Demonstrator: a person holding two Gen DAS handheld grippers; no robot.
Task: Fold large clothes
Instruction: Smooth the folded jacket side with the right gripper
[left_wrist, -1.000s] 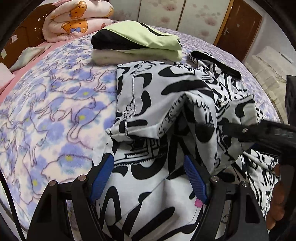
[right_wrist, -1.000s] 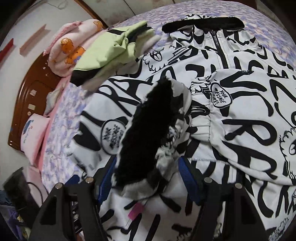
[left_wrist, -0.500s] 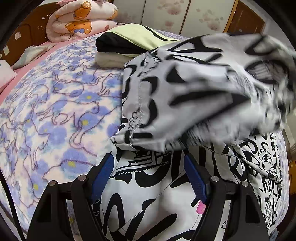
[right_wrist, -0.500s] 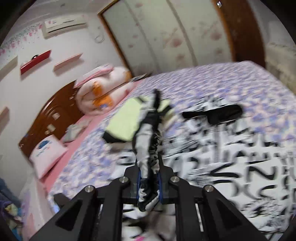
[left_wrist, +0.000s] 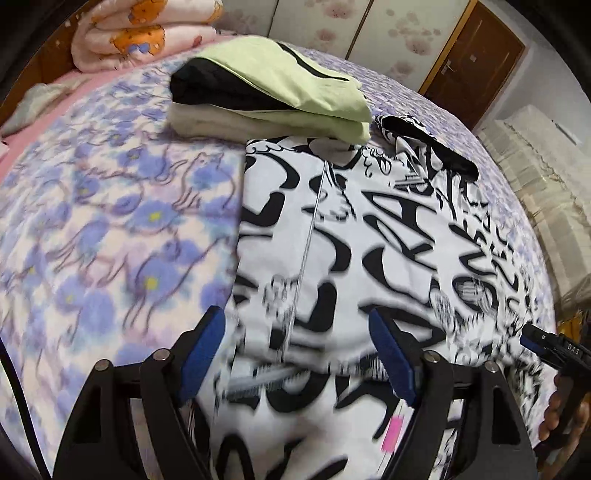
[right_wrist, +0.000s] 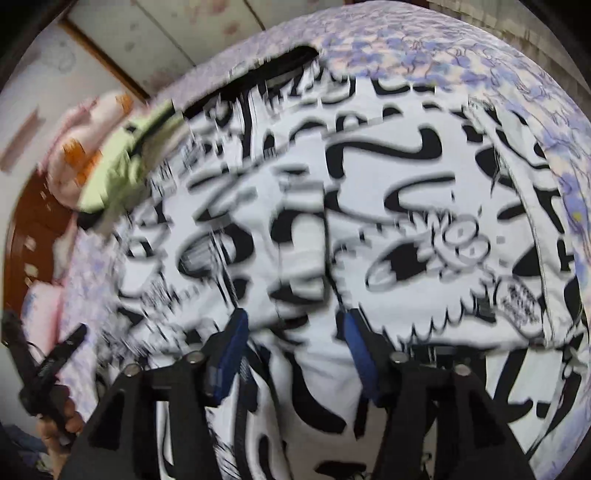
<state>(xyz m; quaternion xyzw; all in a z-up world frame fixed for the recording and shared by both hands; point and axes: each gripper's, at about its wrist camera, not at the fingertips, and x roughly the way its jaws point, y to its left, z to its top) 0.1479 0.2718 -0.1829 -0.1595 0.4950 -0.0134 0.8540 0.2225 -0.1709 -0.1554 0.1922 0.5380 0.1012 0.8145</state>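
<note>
A large white jacket with black graffiti lettering (left_wrist: 351, 236) lies spread on the bed, its sleeve folded across the body. My left gripper (left_wrist: 299, 354) hovers over the jacket's near left part; its jaws are opening wide and the blue pads (left_wrist: 201, 350) press on nothing. In the right wrist view the same jacket (right_wrist: 406, 206) fills the blurred picture. My right gripper (right_wrist: 291, 347) is over it with its jaws opening; cloth lies under and between them but no pad grips it. The right gripper (left_wrist: 550, 347) also shows at the left view's right edge.
The bed has a purple floral blanket (left_wrist: 110, 229). A folded green and black garment stack (left_wrist: 269, 92) sits just beyond the jacket. A rolled pink quilt (left_wrist: 144, 33) lies by the wooden headboard. A brown door (left_wrist: 476, 62) stands at the far right.
The right gripper, shut on the black-lined sleeve cuff half a second ago, carried it across the jacket, let it go and opened. The sleeve now lies flat. The left gripper shifted slightly.
</note>
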